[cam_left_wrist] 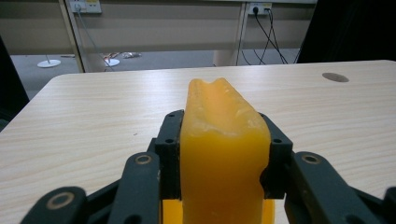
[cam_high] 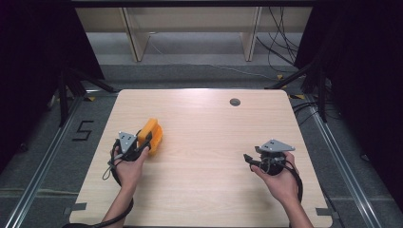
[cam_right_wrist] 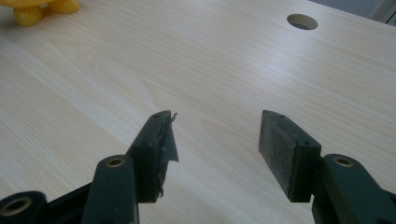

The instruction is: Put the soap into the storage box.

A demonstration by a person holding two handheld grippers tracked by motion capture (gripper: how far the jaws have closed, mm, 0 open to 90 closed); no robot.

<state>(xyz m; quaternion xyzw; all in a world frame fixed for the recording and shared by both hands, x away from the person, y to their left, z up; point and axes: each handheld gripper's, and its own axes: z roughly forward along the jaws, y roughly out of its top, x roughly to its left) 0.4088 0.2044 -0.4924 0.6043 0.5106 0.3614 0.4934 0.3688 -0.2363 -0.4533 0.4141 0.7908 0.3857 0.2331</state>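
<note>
Orange block (cam_left_wrist: 224,154) between left gripper (cam_left_wrist: 219,151) fingers (cam_left_wrist: 169,154)

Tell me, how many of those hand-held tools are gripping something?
1. The left tool clamps the orange object on the table's left side; the right tool is open and empty.

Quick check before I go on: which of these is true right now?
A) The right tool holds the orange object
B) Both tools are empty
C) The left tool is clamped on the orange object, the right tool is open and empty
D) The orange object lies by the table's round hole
C: in the left gripper view the left tool has both jaws pressed against the orange object, while the right tool stands open over bare table.
</note>
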